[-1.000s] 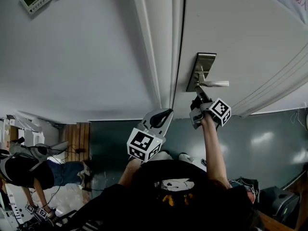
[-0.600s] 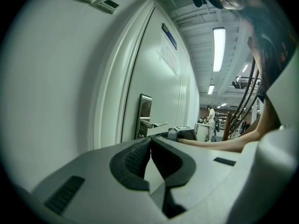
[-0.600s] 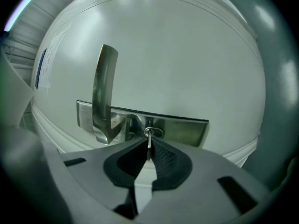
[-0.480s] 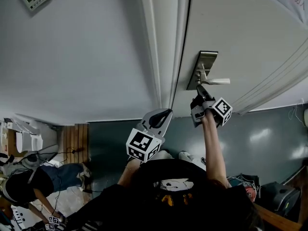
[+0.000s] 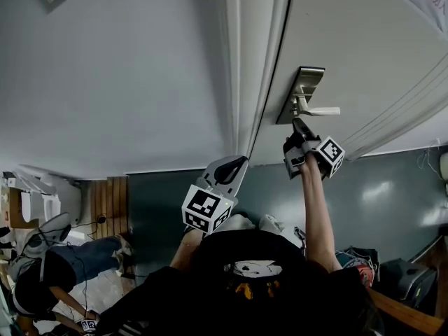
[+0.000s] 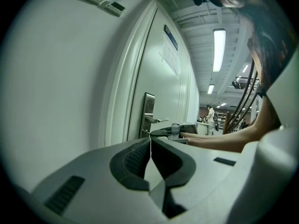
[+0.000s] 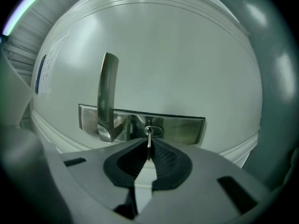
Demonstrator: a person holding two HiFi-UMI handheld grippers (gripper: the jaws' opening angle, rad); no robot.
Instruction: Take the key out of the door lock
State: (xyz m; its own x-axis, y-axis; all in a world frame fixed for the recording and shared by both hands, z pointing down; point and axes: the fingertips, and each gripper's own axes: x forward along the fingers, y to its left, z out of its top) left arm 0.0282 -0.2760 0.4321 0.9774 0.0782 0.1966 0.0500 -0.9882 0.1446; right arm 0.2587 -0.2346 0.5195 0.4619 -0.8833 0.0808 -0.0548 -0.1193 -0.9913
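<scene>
Key [image 7: 149, 136] of thin, stiff silver metal is pinched by its bow in just-closed right gripper [image 7: 148, 143], left gripper [image 6: 150, 141] clenched empty.

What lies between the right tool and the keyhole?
The key, bridging the keyhole and the right tool, whose jaws have just been closing and pinch it; shown in the right gripper view.

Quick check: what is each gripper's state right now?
Left gripper: shut, holding nothing.
Right gripper: jaws just closed onto the key, which sits in the door lock.
</scene>
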